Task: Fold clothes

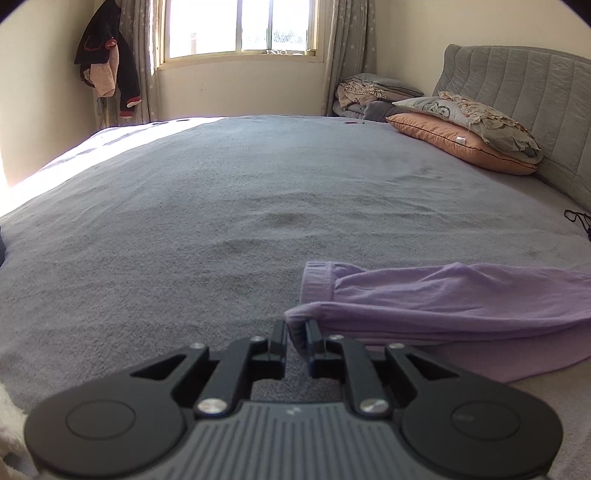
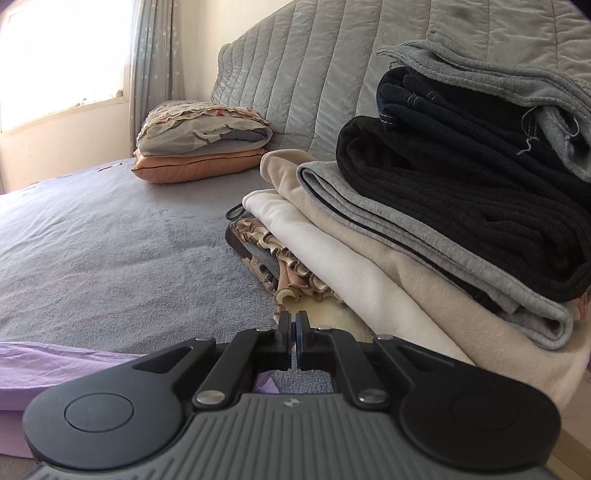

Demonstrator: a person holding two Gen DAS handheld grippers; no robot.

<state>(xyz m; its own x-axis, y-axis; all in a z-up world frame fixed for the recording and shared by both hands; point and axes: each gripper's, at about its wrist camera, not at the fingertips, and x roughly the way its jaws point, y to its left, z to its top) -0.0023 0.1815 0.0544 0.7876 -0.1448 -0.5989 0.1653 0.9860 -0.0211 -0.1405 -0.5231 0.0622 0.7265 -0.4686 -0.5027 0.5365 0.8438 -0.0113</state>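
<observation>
A purple garment [image 1: 443, 306] lies folded on the grey bed cover [image 1: 221, 206], with its ribbed cuff at the left end. My left gripper [image 1: 296, 328] sits low over the garment's near left corner. Its jaws stand slightly apart, and a fold of the purple cloth hangs loosely between them against the right finger. In the right wrist view the same purple garment [image 2: 55, 362] stretches off to the lower left. My right gripper [image 2: 293, 325] is shut, and a small corner of purple cloth [image 2: 267, 384] shows just beneath its closed jaws.
A tall stack of folded clothes [image 2: 443, 206] rises close on the right of the right gripper. Two pillows [image 1: 469, 129] lean by the padded headboard [image 1: 524, 85]. A pile of bedding [image 1: 369, 92] sits in the far corner under the window [image 1: 240, 26], and a jacket [image 1: 107, 62] hangs at left.
</observation>
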